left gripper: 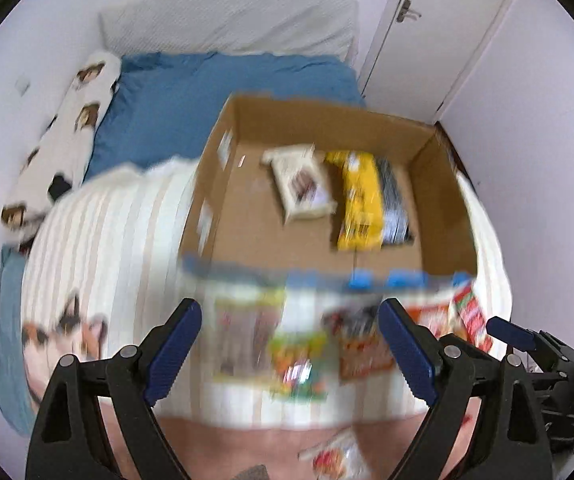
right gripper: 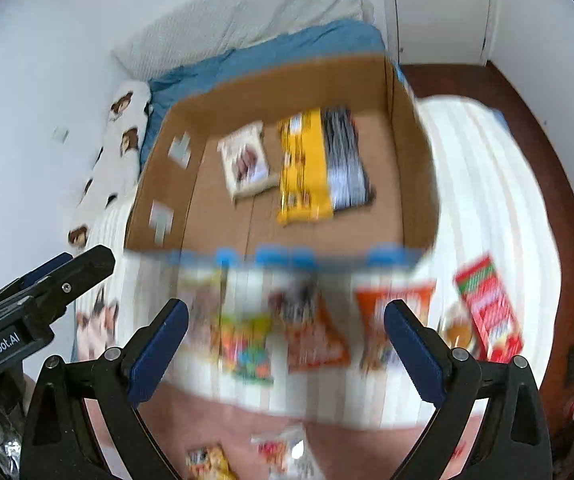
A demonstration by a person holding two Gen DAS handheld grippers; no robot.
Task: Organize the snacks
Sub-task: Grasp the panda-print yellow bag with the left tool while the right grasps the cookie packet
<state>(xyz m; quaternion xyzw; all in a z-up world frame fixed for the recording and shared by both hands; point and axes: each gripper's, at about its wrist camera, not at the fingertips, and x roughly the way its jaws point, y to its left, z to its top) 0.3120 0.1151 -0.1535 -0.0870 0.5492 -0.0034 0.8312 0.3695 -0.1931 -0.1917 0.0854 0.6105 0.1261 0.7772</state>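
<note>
Both grippers, left (left gripper: 291, 344) and right (right gripper: 287, 340), hang wide open and empty above a striped blanket (left gripper: 119, 232) on a bed. Blurred snack packets (right gripper: 315, 340) lie on it beneath them. Beyond, an open cardboard box (right gripper: 279, 88) holds a pale packet (right gripper: 245, 160), a yellow one (right gripper: 303, 164) and a dark one (right gripper: 345, 160).

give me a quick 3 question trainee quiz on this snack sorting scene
1. True or false: the cardboard box already holds packs.
2. Which pack lies between the pale pack and the black-and-white pack in the box? A red, B yellow, C green
3. What does the left claw hold?

Key:
1. True, three packs lie in it.
2. B, the yellow pack.
3. Nothing; it is open above the loose snacks on the striped blanket, as is the right claw.
</note>
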